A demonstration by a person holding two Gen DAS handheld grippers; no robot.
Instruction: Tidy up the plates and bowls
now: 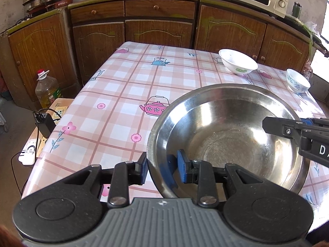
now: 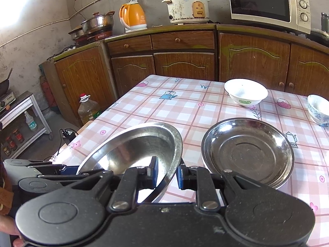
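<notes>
Both grippers hold a wide steel dish (image 1: 226, 135) (image 2: 133, 148), tilted over the checked tablecloth (image 1: 123, 94). My left gripper (image 1: 162, 168) is shut on its near left rim, one pad outside and one inside. My right gripper (image 2: 167, 173) is shut on the opposite rim and shows in the left wrist view (image 1: 273, 125). The left gripper (image 2: 67, 168) shows low at the left in the right wrist view. A second steel plate (image 2: 246, 152) lies flat to the right of the dish. At the far right stand a white bowl (image 1: 237, 63) (image 2: 245, 92) and a small blue-patterned bowl (image 1: 298, 81) (image 2: 318, 109).
Wooden cabinets (image 2: 185, 65) run behind the table, carrying a microwave (image 2: 267, 4), a rice cooker (image 2: 185, 6) and an orange kettle (image 2: 133, 16). An oil bottle (image 1: 46, 90) and a power strip with a charger (image 1: 44, 121) sit off the table's left edge.
</notes>
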